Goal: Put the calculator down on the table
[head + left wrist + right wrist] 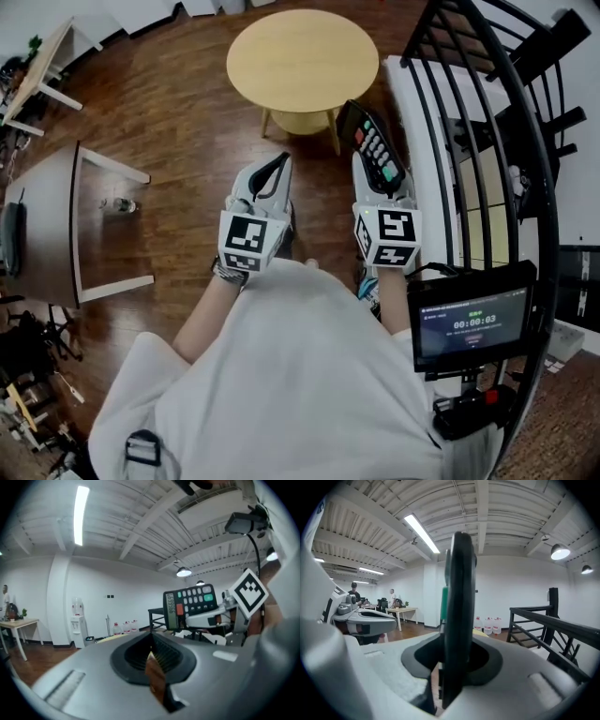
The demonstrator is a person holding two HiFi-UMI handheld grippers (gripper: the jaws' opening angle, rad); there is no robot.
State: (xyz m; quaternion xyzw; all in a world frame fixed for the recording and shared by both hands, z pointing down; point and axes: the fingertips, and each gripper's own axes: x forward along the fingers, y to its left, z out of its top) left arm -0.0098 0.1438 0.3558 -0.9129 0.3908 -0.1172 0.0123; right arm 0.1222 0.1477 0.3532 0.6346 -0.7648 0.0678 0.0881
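Note:
A black calculator (373,148) with white, red and green keys stands up from my right gripper (382,184), held above the wooden floor just in front of the round wooden table (302,61). The right gripper view has the calculator (458,616) edge-on, with both pads of the right gripper (457,654) pressed on it. My left gripper (270,178) hovers beside it at the same height, its jaws together and nothing between them. From the left gripper (152,657), the calculator (190,605) faces me at the right.
A black metal railing (473,141) runs close along the right. A grey desk (47,225) stands at the left and a small screen (473,323) sits near my right arm. Far off are a water dispenser (78,620) and people at a table (391,599).

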